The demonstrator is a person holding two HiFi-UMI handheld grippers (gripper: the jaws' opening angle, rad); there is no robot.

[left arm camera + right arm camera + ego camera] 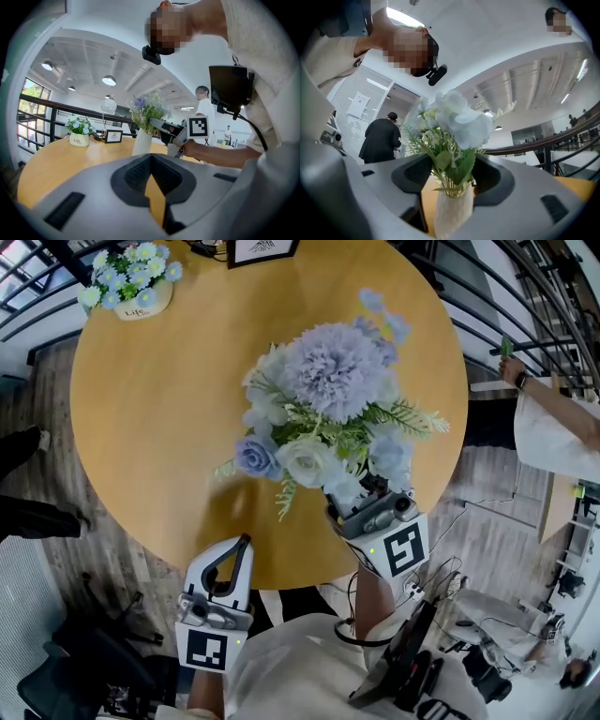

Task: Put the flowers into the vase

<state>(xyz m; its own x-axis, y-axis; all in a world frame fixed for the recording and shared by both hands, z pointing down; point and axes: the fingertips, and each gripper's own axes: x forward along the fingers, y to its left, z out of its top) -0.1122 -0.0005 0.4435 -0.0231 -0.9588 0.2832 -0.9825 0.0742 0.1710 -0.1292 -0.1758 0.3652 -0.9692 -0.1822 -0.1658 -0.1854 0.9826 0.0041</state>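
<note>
Flowers (323, 399) sit in vase (452, 213), near table (169, 427) front edge.
R gripper (451, 174) jaws wide astride stems at vase neck, no squeeze, prob. releasing; L gripper (240, 547) pinched closed, empty, idle.

The flowers (323, 413) are standing in the vase (452, 213), which is sitting on the tabletop (169, 418) toward its near right part. The right gripper (366, 507) is reaching in from the near right edge, its jaws lying either side of the stems at the vase mouth. The left gripper (239, 549) is hanging at the near edge, left of the vase and apart from it. A small flower pot (141, 301) is sitting at the far left edge, with a picture frame (261, 249) standing to its right.
</note>
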